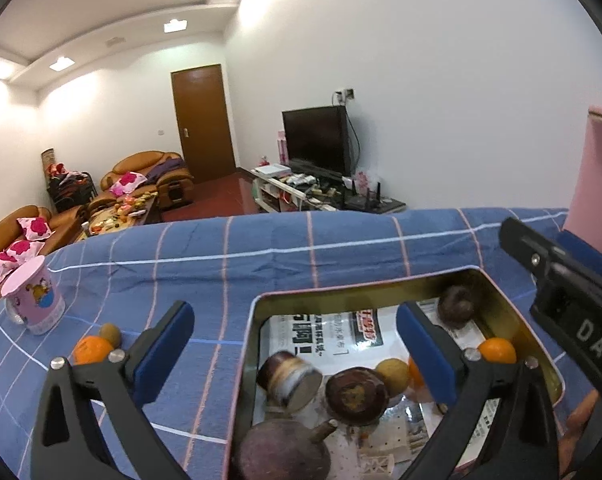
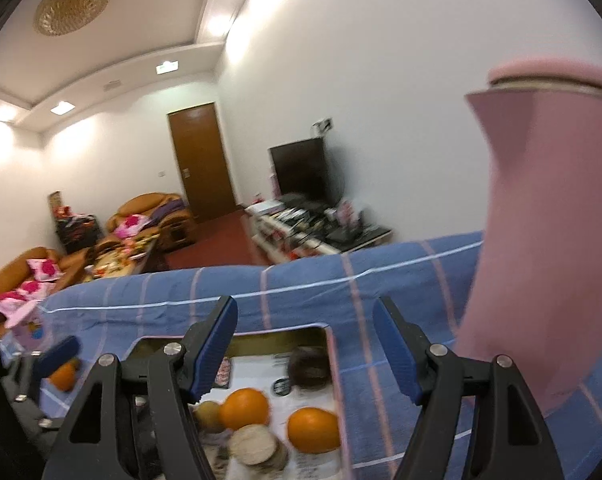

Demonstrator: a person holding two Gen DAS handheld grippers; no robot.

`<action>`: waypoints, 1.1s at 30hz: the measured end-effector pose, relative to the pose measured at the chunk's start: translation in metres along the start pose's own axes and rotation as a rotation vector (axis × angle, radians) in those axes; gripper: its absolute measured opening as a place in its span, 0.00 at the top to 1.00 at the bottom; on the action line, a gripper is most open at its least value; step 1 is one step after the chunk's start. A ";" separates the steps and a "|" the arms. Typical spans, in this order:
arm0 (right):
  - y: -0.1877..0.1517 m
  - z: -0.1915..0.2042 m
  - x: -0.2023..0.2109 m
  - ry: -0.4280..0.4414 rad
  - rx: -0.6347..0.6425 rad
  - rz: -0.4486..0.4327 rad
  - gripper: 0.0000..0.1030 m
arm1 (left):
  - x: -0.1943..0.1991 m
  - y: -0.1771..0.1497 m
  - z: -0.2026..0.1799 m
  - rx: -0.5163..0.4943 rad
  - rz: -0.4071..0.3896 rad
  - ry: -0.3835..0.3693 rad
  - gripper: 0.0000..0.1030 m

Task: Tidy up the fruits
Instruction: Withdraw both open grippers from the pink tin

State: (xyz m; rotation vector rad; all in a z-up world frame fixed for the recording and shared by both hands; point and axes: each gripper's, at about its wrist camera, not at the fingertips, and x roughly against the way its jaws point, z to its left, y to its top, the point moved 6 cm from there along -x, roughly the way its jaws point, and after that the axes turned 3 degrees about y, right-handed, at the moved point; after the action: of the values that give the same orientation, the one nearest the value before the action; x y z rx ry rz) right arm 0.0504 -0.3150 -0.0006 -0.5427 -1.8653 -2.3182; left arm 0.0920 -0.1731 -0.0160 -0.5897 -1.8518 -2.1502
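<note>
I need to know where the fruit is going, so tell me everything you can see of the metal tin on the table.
The tin is a rectangular, open-topped box with rounded corners, gold-looking shiny inner walls and a thin pink rim. It sits flat on the blue checked tablecloth. Printed newspaper lines its bottom. Inside lie two oranges, several dark purple-brown round fruits, a tan fruit and a brown cylindrical piece. No lid shows on it. Both grippers hover above it, apparently not touching it.
</note>
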 end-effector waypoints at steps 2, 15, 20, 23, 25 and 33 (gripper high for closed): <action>0.002 -0.001 0.003 -0.039 0.015 -0.021 0.30 | 0.002 0.000 0.002 0.001 -0.014 0.010 0.00; 0.003 0.004 0.023 -0.100 0.078 -0.104 0.21 | 0.021 -0.005 -0.014 -0.119 -0.056 0.019 0.00; 0.001 0.004 0.028 -0.110 0.069 -0.095 0.21 | 0.029 -0.007 -0.015 -0.138 -0.067 0.026 0.00; -0.001 0.002 0.031 -0.121 0.058 -0.093 0.21 | 0.036 -0.006 -0.013 -0.130 -0.094 0.031 0.00; -0.002 0.001 0.034 -0.125 0.048 -0.093 0.21 | 0.038 -0.006 -0.011 -0.129 -0.097 0.026 0.00; -0.008 0.003 0.047 -0.143 0.038 -0.090 0.21 | 0.050 -0.012 -0.003 -0.117 -0.105 0.008 0.00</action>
State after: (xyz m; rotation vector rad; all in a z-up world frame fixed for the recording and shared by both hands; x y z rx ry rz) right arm 0.0049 -0.3041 0.0092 -0.6491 -2.0324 -2.3510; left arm 0.0420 -0.1697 -0.0045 -0.5179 -1.8003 -2.3374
